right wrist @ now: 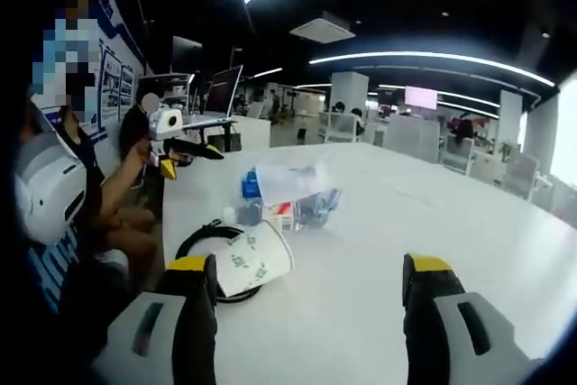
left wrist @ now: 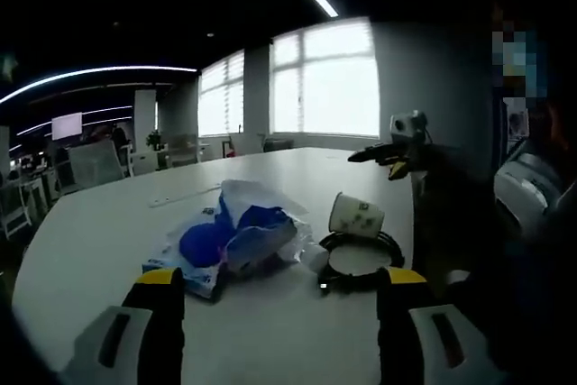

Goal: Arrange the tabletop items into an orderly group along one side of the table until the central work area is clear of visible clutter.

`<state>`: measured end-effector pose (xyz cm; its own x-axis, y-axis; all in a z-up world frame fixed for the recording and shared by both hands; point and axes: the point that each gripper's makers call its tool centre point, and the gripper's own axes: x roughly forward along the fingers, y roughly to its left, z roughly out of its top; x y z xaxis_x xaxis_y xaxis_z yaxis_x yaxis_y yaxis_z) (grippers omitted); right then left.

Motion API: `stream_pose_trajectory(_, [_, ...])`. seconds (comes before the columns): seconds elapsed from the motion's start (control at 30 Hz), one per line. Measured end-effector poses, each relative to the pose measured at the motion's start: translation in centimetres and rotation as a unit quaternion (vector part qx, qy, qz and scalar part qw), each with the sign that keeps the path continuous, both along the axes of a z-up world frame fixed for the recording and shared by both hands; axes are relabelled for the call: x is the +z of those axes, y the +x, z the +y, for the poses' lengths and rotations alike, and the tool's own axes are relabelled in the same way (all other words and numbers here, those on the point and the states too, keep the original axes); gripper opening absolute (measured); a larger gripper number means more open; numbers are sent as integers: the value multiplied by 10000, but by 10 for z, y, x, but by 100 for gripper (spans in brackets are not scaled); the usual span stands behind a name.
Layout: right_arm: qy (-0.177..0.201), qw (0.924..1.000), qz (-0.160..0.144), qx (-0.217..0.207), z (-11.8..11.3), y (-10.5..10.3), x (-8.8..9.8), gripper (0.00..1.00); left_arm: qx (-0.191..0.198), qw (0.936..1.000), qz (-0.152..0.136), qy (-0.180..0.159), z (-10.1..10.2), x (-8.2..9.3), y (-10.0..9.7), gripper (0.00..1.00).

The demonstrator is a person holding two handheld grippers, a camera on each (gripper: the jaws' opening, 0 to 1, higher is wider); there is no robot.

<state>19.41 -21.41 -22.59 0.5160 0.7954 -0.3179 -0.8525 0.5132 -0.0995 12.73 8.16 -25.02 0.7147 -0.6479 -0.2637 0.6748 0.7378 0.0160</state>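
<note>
A clear plastic bag (left wrist: 230,236) with blue things inside lies mid-table on the white table (left wrist: 99,223). Right of it a paper cup (left wrist: 356,214) lies on its side, touching a coiled black cable (left wrist: 361,263). My left gripper (left wrist: 281,279) is open just short of the bag and cable, holding nothing. In the right gripper view the cup (right wrist: 252,259) lies on the cable (right wrist: 194,241) beside the left jaw, with the bag (right wrist: 293,191) beyond. My right gripper (right wrist: 309,266) is open and holds nothing. Each view shows the other gripper (left wrist: 383,155) (right wrist: 194,151) held over the table edge.
A person sits at the table edge (right wrist: 167,214), an arm (right wrist: 117,187) reaching out. A thin white strip (left wrist: 185,196) lies beyond the bag. Bare tabletop (right wrist: 433,205) stretches right of the bag. Chairs (left wrist: 95,164) and desks with monitors (right wrist: 221,92) stand beyond the table.
</note>
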Motion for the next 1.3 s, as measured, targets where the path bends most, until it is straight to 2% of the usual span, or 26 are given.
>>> stream_pose_trajectory(0.17, [-32, 10000, 9, 75, 10, 5, 0, 81, -88, 10000, 7, -6, -2, -2, 5, 84])
stream_pose_trajectory(0.33, [-158, 9997, -21, 166, 21, 8, 0, 79, -107, 9997, 125, 161, -2, -10, 11, 83])
stream_pose_trajectory(0.83, [-148, 9996, -86, 217, 30, 14, 8, 79, -6, 9999, 107, -9, 4, -9, 18, 82])
stream_pose_trajectory(1.0, [-154, 9996, -71, 239, 35, 18, 8, 78, 0, 10000, 94, -11, 3, -9, 22, 80])
stream_pose_trajectory(1.07, [-184, 9994, -72, 270, 38, 19, 7, 78, -39, 10000, 2, 7, 2, -8, 23, 78])
stream_pose_trajectory(1.3, [-227, 9992, -31, 332, 46, 22, 3, 77, -19, 10000, 66, 38, 2, -11, 27, 78])
